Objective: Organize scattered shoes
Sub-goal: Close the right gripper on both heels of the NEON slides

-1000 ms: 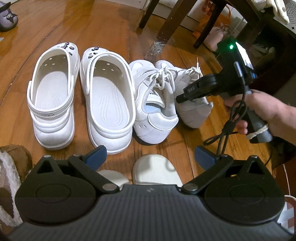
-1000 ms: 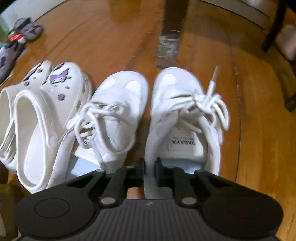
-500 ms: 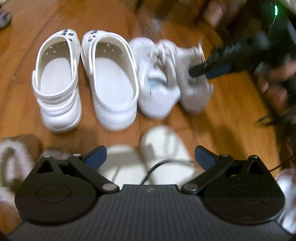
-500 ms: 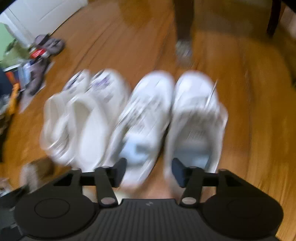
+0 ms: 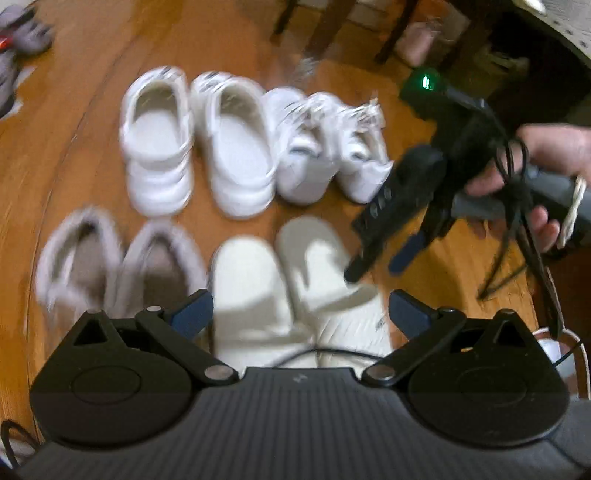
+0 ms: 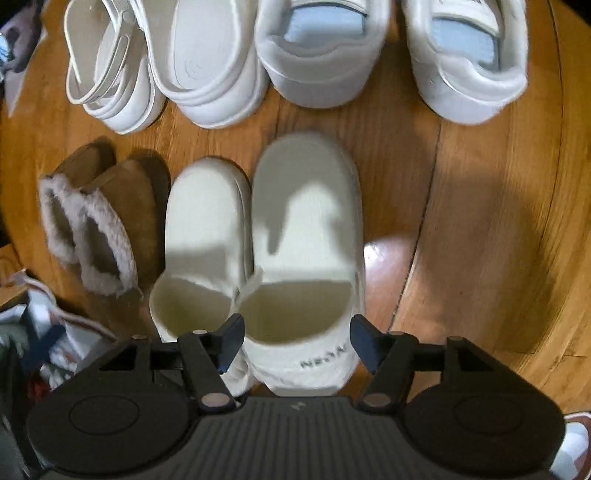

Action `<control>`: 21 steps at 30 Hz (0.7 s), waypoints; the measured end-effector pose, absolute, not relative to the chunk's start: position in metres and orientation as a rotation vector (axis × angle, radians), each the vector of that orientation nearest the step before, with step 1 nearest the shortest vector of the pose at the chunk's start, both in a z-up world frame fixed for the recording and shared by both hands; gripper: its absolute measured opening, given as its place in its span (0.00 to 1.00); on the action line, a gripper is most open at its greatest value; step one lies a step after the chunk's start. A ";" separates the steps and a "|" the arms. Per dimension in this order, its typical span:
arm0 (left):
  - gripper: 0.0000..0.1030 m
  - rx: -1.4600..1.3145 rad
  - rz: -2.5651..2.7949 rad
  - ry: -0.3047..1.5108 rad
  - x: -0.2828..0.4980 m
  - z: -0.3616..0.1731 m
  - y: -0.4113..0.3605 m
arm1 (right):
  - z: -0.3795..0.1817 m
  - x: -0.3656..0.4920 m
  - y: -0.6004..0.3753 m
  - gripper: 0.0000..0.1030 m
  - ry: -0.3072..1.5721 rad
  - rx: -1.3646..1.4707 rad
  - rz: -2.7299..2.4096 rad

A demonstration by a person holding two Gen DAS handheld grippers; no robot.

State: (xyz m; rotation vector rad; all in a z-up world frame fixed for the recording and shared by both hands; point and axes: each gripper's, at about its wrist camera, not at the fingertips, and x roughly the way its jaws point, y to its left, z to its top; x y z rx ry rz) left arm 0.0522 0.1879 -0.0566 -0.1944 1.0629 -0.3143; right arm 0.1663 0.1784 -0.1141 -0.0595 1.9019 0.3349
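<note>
On the wooden floor, a far row holds two white clogs (image 5: 195,144) and two white sneakers (image 5: 328,144). A near row holds two brown fur-lined slippers (image 5: 118,266) and two cream slippers (image 5: 295,280). My left gripper (image 5: 299,314) is open and empty above the cream slippers. My right gripper (image 6: 297,341) is open, its fingers on either side of the right cream slipper's (image 6: 306,236) heel, not closed on it. The right gripper also shows in the left wrist view (image 5: 384,258). The clogs (image 6: 166,62), sneakers (image 6: 391,55) and brown slippers (image 6: 99,225) show in the right wrist view.
Dark chair and table legs (image 5: 332,22) stand beyond the far row. Grey shoes (image 5: 26,29) lie at the far left. Cloth and clutter (image 6: 44,332) sit at the left of the right wrist view. Bare wooden floor (image 6: 480,221) lies right of the cream slippers.
Both grippers have pulled back from the sneakers. The right gripper opened, let go of the sneaker and dropped over the cream slippers. The near row of slippers has come into view.
</note>
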 end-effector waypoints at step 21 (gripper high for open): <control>1.00 -0.189 -0.416 1.027 0.028 -0.058 0.206 | -0.162 0.154 0.242 0.70 2.063 -0.242 0.292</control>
